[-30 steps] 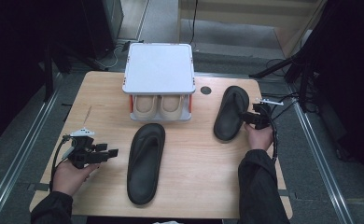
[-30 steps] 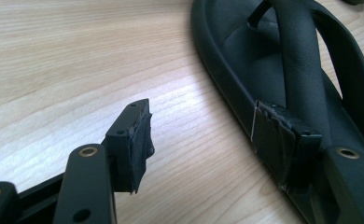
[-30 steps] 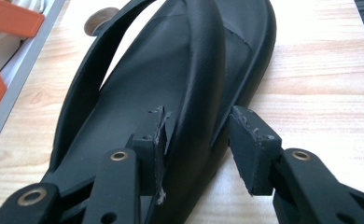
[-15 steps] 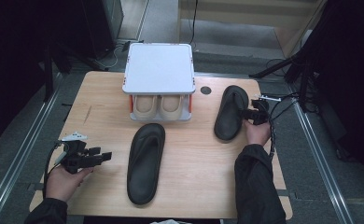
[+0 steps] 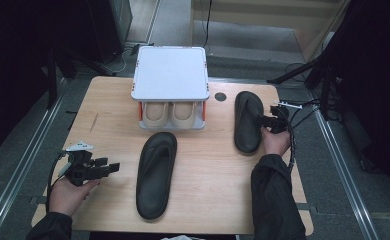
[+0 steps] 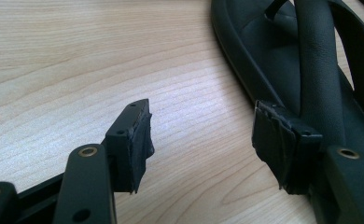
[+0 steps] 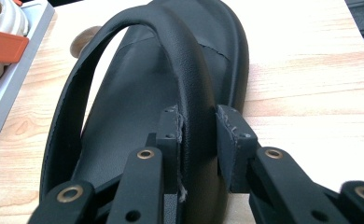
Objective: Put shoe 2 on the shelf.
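Right sandal [image 7: 138, 116] | our right gripper [image 7: 199, 135] just closed on its strap | left gripper [image 6: 213, 144] wide open, holding nothing

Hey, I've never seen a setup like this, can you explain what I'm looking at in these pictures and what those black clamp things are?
A person sits at a wooden table with a hand-held two-jaw gripper in each hand. The high view looks down from above. The other two pictures come from small cameras riding on each gripper. On the table lie two black sandals and a white rack with a beige pair tucked under its top. The right gripper has just been closing its jaws around the strap of the far sandal. The left gripper is open and holds nothing, beside the near sandal.
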A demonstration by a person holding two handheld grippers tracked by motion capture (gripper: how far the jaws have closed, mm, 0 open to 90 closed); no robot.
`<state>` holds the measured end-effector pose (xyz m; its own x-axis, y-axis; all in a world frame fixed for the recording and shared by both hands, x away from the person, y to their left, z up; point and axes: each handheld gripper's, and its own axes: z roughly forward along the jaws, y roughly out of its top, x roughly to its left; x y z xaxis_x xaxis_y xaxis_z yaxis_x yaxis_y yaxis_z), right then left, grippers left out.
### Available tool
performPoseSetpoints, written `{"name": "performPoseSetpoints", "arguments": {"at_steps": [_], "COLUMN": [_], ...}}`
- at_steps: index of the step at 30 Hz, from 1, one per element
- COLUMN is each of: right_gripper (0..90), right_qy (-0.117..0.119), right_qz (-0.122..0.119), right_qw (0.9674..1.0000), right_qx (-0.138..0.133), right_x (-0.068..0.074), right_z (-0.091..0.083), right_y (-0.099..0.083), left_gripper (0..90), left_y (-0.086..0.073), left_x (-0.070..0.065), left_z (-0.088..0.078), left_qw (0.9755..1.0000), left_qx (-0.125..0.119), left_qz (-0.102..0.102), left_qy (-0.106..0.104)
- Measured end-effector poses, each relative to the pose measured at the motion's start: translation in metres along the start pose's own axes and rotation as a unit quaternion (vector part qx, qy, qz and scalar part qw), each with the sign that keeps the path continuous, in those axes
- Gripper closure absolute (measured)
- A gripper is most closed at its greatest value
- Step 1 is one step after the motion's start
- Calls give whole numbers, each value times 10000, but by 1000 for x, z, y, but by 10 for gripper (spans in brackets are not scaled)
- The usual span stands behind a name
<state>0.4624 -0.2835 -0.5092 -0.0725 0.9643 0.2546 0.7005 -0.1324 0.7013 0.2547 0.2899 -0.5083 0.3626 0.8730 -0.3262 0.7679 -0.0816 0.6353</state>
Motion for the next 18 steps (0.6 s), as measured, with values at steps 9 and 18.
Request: {"name": "performPoseSetpoints", "arguments": {"at_steps": [9, 18], "right_gripper": [737, 741], "right_qy": [39, 160], "right_qz": [100, 72], "right_qw": [9999, 9998], "right_qx": [-57, -83], "right_x": [-1, 4], "right_z": [-2, -9], "right_y": [1, 4], "left_gripper": [380, 380], "left_y": [0, 1], "left_x": [0, -1], "left_z": [0, 1], "left_qw": [10000, 10000], "left_qx": [11, -32], "left_qz": [28, 32], "left_qy": [10, -3]}}
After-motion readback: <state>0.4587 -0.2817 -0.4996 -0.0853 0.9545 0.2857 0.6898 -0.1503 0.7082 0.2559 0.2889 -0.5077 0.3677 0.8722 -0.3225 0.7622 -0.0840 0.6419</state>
